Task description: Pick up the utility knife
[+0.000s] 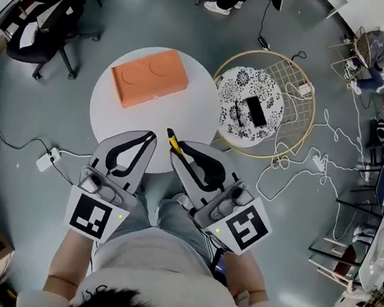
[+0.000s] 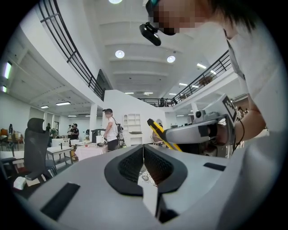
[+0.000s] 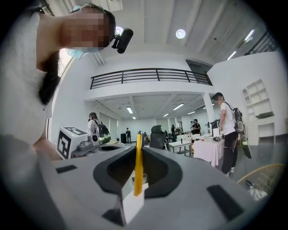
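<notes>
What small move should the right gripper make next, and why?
Probably lift the right gripper a little higher, grip unchanged: the yellow utility knife is already clamped between its jaws, over the near edge of the white table. The left gripper is shut, empty.

I hold both grippers out in front of my body, side by side, pointing away from me with their tips leaning toward each other. My left gripper (image 1: 150, 137) has its jaws pressed together with nothing between them. My right gripper (image 1: 178, 147) has its jaws clamped on the utility knife (image 3: 138, 161), which pokes out past the tips. My forearms (image 1: 63, 273) are bent in close.
</notes>
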Demonstrator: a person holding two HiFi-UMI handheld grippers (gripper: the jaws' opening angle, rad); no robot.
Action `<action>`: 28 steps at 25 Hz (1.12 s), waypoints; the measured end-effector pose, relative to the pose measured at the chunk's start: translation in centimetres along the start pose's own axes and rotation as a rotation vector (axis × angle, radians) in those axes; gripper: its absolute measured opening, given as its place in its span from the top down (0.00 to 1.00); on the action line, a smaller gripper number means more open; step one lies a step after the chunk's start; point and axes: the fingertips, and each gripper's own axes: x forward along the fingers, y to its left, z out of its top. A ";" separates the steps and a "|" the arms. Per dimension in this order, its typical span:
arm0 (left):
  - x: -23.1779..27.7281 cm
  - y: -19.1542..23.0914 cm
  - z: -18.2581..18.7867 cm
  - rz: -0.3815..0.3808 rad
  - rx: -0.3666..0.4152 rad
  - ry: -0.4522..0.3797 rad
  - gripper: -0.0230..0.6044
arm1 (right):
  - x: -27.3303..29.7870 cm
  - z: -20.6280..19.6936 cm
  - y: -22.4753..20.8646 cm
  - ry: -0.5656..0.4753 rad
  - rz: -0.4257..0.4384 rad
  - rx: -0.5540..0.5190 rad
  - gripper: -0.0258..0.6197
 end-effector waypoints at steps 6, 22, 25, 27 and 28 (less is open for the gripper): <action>0.1 -1.3 1.4 0.035 0.006 -0.033 0.95 | -1.6 0.9 -0.1 -0.025 0.026 -0.019 0.87; -0.1 -3.3 2.6 0.124 0.019 -0.070 0.95 | -3.2 1.7 0.2 -0.065 0.122 -0.072 0.87; -0.2 -1.8 2.1 0.130 0.013 -0.076 0.95 | -1.7 1.3 0.1 -0.063 0.129 -0.074 0.87; -0.1 -0.9 1.8 0.134 0.008 -0.081 0.95 | -0.6 1.0 0.0 -0.057 0.133 -0.072 0.87; -0.1 -0.4 1.7 0.136 0.005 -0.084 0.95 | -0.2 0.8 -0.1 -0.053 0.134 -0.071 0.87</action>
